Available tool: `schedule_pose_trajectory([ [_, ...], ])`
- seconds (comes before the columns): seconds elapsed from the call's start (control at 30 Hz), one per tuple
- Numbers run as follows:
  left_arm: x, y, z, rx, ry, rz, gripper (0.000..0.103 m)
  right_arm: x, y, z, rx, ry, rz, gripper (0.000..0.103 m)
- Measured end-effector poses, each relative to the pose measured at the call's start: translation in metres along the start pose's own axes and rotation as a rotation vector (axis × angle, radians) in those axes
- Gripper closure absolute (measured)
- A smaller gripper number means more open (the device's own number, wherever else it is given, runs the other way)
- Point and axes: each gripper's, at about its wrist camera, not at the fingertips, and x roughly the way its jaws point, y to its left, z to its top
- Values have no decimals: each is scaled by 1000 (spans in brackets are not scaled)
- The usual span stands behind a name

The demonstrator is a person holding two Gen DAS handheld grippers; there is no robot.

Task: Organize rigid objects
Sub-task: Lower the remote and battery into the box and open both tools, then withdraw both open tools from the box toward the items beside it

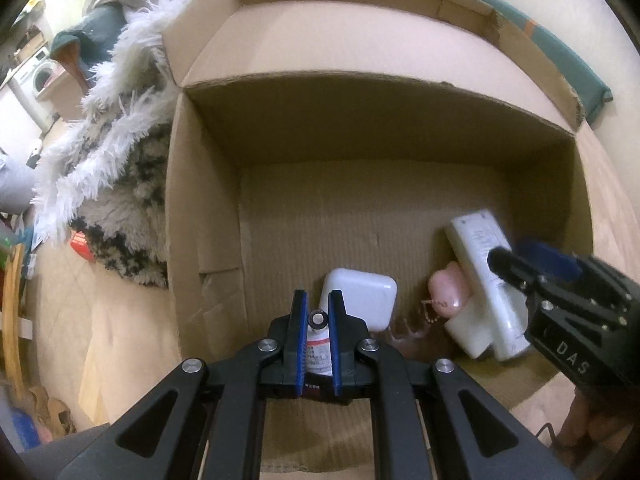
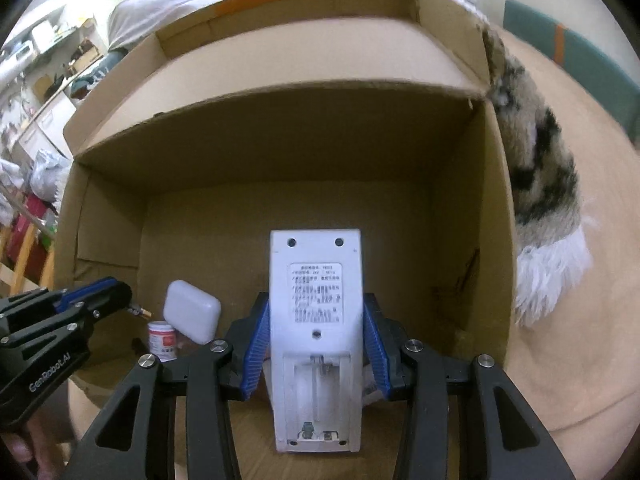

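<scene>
An open cardboard box (image 1: 400, 128) (image 2: 280, 140) lies below both grippers. My left gripper (image 1: 318, 308) (image 2: 120, 294) is shut on a thin stick-like thing (image 1: 318, 318); its gold tip (image 2: 142, 312) pokes out by the fingertips. Under it a small white jar with a red label (image 2: 162, 342) stands on the box floor, next to a white square case (image 1: 360, 300) (image 2: 192, 316). My right gripper (image 2: 316, 300) (image 1: 516, 258) is shut on a white remote (image 2: 316, 280) (image 1: 480, 252), held back side up with its battery bay uncovered, low inside the box on the right.
A pink thing on a bead chain (image 1: 446, 288) and a white block (image 1: 468, 332) lie on the box floor under the remote. A shaggy white and black rug (image 1: 120, 184) (image 2: 540, 168) lies against the box's outside. A hand (image 2: 24, 452) holds the left gripper.
</scene>
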Motion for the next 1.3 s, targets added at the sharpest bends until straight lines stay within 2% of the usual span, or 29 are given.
schedule_pose_trajectory([
  [0.13,5,-2,-3,13,5,13,94,-5,-1,0,9,-25,21,48],
  [0.27,6,-5,-3,24,-3,30,94,-15,-2,3,18,-80,44,29],
  [0.4,2,-14,-5,39,-15,52,91,-16,-4,4,34,-79,73,26],
  [0.47,1,-21,-6,54,-10,58,79,-17,-5,5,47,-81,105,25],
  [0.53,-1,-24,-6,56,-11,55,59,-22,-6,6,50,-102,125,16],
  [0.57,-2,-25,-6,55,-18,57,54,-24,-6,6,49,-116,122,7],
  [0.6,-4,-26,-5,54,-29,59,48,-27,-6,6,50,-127,121,4],
  [0.67,-7,-28,-4,53,-42,62,42,-27,-8,6,53,-125,122,4],
  [0.97,-14,-28,0,29,-44,86,42,-24,-9,8,64,-110,113,4],
  [1.17,-42,-17,0,23,-139,63,42,-38,-15,4,91,-157,116,4],
  [1.3,-58,-13,1,8,-179,88,42,-48,-17,-1,94,-172,110,4],
])
